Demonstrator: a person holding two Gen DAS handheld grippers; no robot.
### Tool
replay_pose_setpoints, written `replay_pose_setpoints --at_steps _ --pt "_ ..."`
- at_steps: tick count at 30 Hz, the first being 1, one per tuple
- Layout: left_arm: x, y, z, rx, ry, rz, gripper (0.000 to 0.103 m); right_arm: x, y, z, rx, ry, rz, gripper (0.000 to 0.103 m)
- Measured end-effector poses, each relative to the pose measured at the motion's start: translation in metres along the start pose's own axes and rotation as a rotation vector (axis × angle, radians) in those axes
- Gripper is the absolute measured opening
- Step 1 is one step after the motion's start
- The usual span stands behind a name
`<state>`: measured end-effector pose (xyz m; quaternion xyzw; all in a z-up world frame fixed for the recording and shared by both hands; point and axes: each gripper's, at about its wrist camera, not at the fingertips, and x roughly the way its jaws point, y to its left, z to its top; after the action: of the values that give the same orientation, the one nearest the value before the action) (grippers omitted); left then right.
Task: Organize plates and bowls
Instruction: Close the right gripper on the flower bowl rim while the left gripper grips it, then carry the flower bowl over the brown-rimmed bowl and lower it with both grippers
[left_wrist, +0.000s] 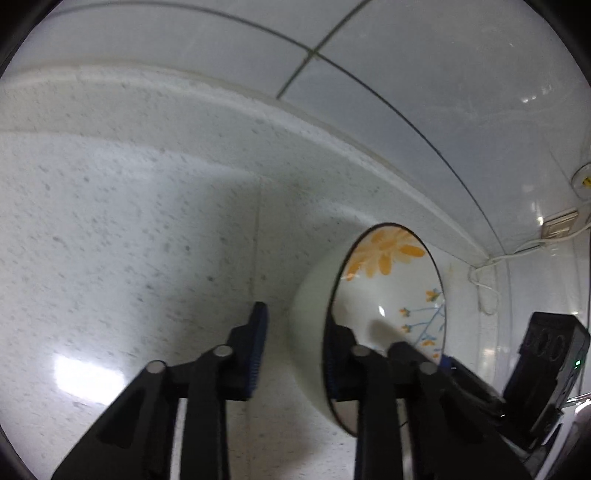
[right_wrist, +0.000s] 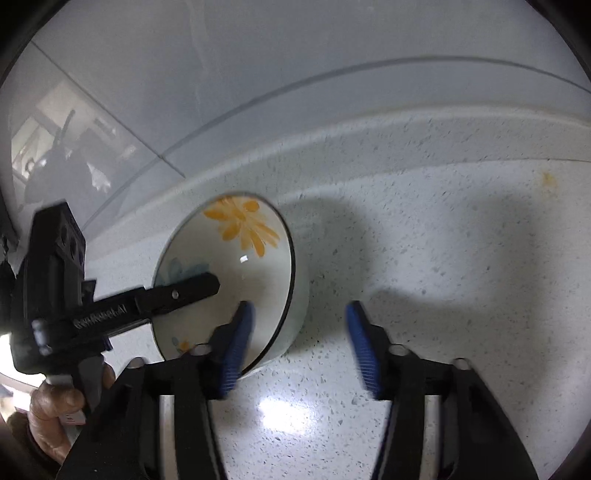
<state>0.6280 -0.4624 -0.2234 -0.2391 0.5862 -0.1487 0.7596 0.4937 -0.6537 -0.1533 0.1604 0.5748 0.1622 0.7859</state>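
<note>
A white bowl (left_wrist: 388, 288) (right_wrist: 236, 251) with an orange flower, blue sprigs and a dark rim sits on the speckled countertop (left_wrist: 110, 240) near the back wall. My left gripper (left_wrist: 297, 354) straddles its rim, one finger inside and one outside. A strip of counter shows between the outer pad (left_wrist: 258, 350) and the bowl's wall. My right gripper (right_wrist: 299, 347) straddles the opposite side of the rim, its left pad (right_wrist: 236, 347) inside the bowl. Its right pad (right_wrist: 362, 347) stands clear of the wall. The right wrist view shows the left gripper's finger (right_wrist: 184, 291) reaching into the bowl.
A raised ledge (left_wrist: 221, 96) runs along the back of the counter under a white tiled wall (left_wrist: 406, 74). A wall socket (left_wrist: 557, 229) with a white cable is at the far right. A person's hand (right_wrist: 51, 406) holds the left gripper. A small orange stain (right_wrist: 548, 179) marks the counter.
</note>
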Motion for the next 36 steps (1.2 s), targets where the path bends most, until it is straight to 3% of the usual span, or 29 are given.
replay_pose_setpoints --at_steps 2,7,15,24,27,31,36 --pt "0.002 -0.005 -0.005 0.012 0.009 0.0 0.016 0.001 0.006 -0.003 -0.013 0.013 -0.015 0.025" --pt "0.004 -0.005 -0.024 -0.028 0.071 -0.013 0.016 -0.008 0.008 -0.018 0.006 0.058 -0.036 0.023" --pt "-0.019 -0.023 -0.074 0.02 0.114 -0.026 0.016 -0.048 0.02 -0.066 0.006 0.086 -0.097 0.022" --pt "-0.109 -0.056 -0.17 0.092 0.118 -0.127 0.016 -0.147 0.069 -0.144 0.031 0.007 -0.173 0.022" --pt "-0.144 -0.055 -0.207 0.112 0.118 -0.137 0.017 -0.176 0.089 -0.183 0.038 0.003 -0.187 0.022" --pt "-0.187 -0.035 -0.25 0.119 0.13 -0.14 0.018 -0.189 0.107 -0.226 0.045 0.023 -0.204 0.022" --pt "-0.209 -0.013 -0.298 0.129 0.141 -0.126 0.02 -0.185 0.112 -0.273 0.069 0.06 -0.206 0.022"
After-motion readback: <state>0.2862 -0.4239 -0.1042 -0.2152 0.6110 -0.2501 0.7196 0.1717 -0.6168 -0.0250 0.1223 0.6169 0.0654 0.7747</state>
